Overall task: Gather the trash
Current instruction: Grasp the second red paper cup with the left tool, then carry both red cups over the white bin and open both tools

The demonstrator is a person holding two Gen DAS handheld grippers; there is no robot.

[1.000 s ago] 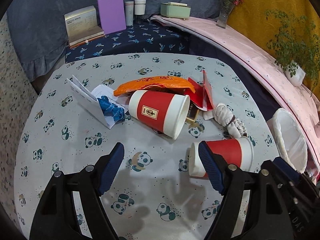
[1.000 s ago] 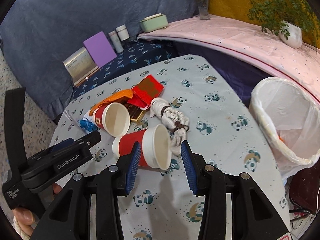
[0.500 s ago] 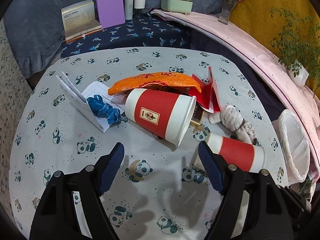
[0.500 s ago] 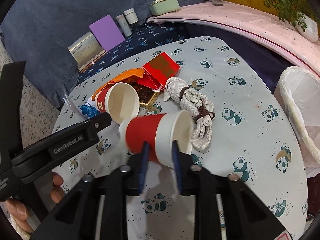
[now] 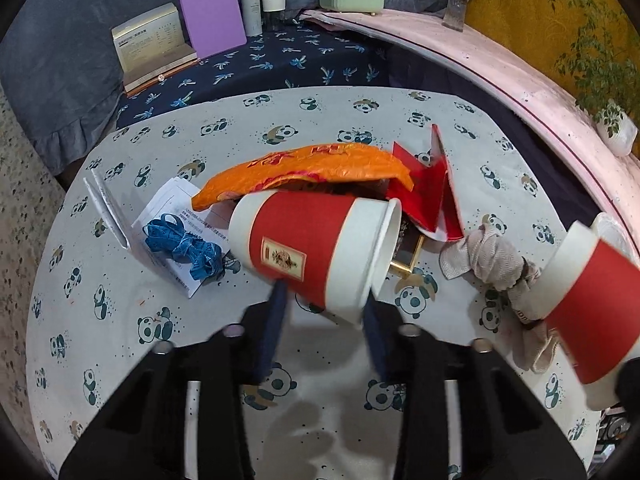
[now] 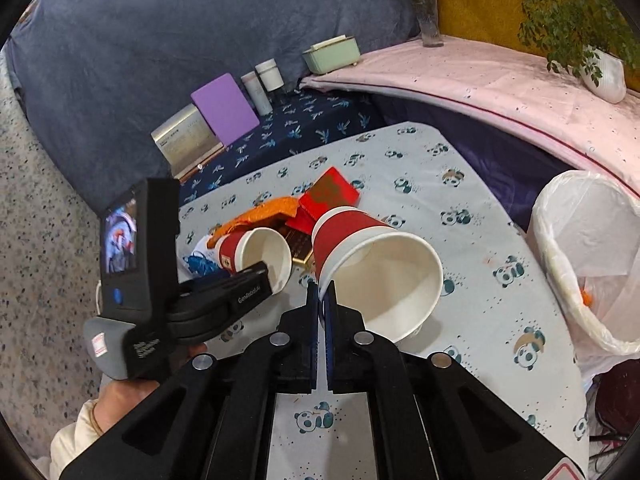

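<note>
A second ago both paper cups lay on their sides on the table (image 5: pixel 320 128) and both pairs of jaws stood wide. Since then the right gripper (image 6: pixel 320 300) has been closed: its blue pads are now pinched together on the rim wall of the right cup (image 6: pixel 376 264), which is lifted clear of the table and held tilted, mouth toward the camera. In the left wrist view the same cup (image 5: pixel 588 304) is seen raised at the right edge of the frame, above the tied rag (image 5: pixel 492 256).

The left gripper (image 5: pixel 320 312) has been brought forward and lower, and its jaws have just been closing. They are now narrow, with the mouth end of the left cup (image 5: pixel 316 244) between the pads. Whether the pads press on it cannot be told, as they are blurred. This cup lies on its side near the middle of the table, against the orange wrapper (image 5: pixel 304 168) and the red packet (image 5: pixel 428 192).

The left gripper is pointed steeply down at the table. In the right wrist view its body (image 6: pixel 168 280) is seen held by a hand (image 6: pixel 120 396) over the left edge of the table.

The lined bin (image 6: pixel 588 256) stands off the right edge of the table. A blue tape (image 5: pixel 184 248) lies on papers (image 5: pixel 168 216) toward the left edge.
</note>
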